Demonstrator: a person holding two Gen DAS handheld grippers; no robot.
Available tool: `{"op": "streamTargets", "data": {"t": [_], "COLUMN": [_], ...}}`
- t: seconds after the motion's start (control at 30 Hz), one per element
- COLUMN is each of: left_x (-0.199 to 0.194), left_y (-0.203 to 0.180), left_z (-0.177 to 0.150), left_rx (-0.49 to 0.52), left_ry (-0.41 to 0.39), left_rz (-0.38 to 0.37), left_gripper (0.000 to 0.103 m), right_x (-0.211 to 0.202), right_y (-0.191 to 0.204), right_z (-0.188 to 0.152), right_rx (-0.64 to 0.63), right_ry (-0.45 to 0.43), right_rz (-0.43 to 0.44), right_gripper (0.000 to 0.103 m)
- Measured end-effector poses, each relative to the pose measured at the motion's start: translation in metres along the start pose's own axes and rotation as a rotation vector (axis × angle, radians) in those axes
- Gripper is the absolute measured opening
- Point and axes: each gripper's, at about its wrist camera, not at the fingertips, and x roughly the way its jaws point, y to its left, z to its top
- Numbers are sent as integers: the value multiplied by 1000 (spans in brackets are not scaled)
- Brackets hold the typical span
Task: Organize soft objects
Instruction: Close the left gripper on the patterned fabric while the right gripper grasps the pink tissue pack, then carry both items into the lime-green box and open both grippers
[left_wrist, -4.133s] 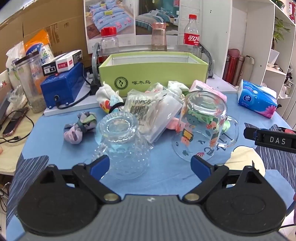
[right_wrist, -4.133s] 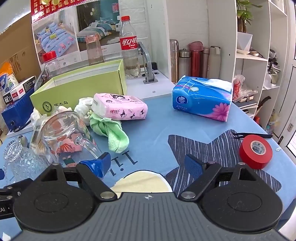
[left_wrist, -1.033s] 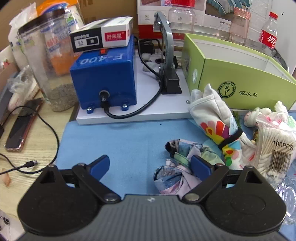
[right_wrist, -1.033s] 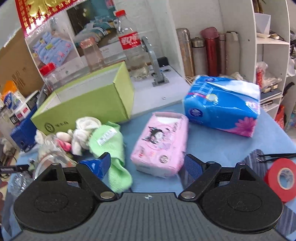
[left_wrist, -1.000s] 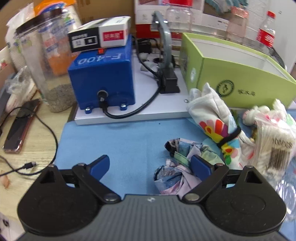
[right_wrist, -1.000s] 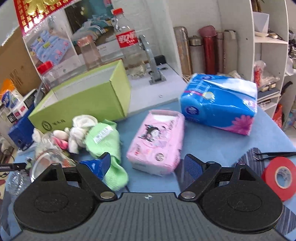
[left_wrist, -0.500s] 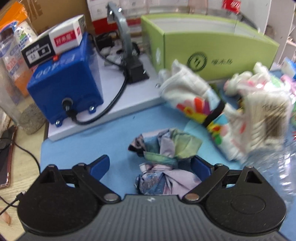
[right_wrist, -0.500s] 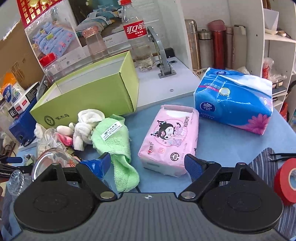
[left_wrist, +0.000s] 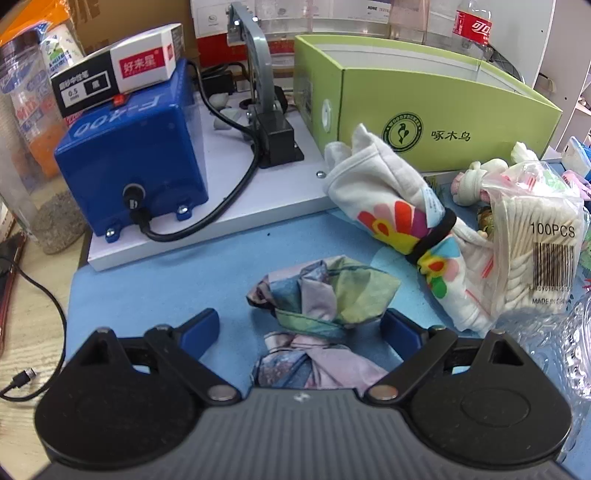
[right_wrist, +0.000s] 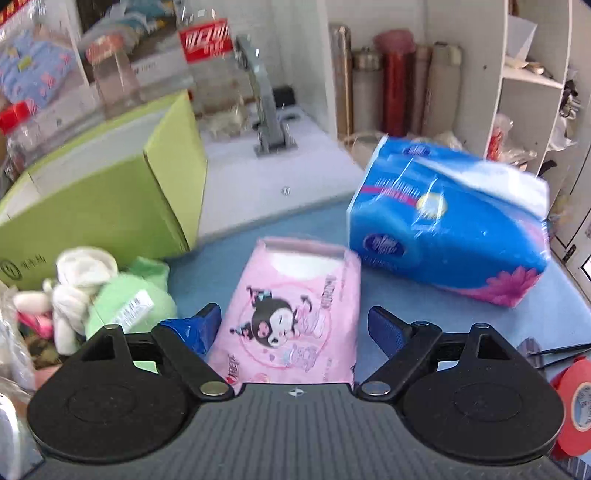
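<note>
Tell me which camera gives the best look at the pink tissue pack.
The right wrist view. There the pink tissue pack lies on the blue tablecloth, between the open fingers of the right gripper, its cartoon print readable though slightly blurred. The left wrist view shows no clear part of it.

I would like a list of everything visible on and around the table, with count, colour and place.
Crumpled cloth: 1, pastel, between left fingers.
Rolled towel: 1, white with flowers, before the box.
Box: 1, green, open, behind.
Cotton swabs bag: 1, clear, right of towel.
Blue machine: 1, left rear.
Small carton: 1, black-white-red, on the machine.
Pink tissue pack: 1, between right fingers.
Blue tissue pack: 1, beyond it.
Green cloth: 1, beside the box.
Red tape: 1, far right.
Left gripper: open.
Right gripper: open.
</note>
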Motion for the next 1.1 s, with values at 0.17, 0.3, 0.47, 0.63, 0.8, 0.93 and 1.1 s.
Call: {"op": "streamTargets", "data": {"t": [0.17, 0.3, 0.47, 0.63, 0.8, 0.93, 1.1], "left_x": [2, 1, -5, -17, -31, -52, -68], "left_y": [-4, -3, -1, -2, 9, 15, 9], "left_z": [-1, -2, -6, -8, -12, 10, 79], "left_rx": [14, 16, 11, -11, -102, -136, -157], "left_ry": [-26, -37, -47, -38, -24, -65, -175], "left_rz": [-8, -13, -21, -6, -7, -12, -54], "left_gripper": [94, 93, 76, 42, 40, 40, 40], "right_x": [-2, -11, -15, -17, -35, -62, -80], "right_y": [14, 10, 6, 2, -7, -2, 38], "right_z": [-19, -28, -30, -34, -37, -22, 39], "right_rx": [-59, -78, -111, -144, -125, -122, -215], "right_ry": [-70, -120, -134, -152, -160, -244, -367], "right_rz": [-84, -63, -32, 6, 91, 162, 277], "right_gripper": [77, 77, 78, 53, 49, 49, 49]}}
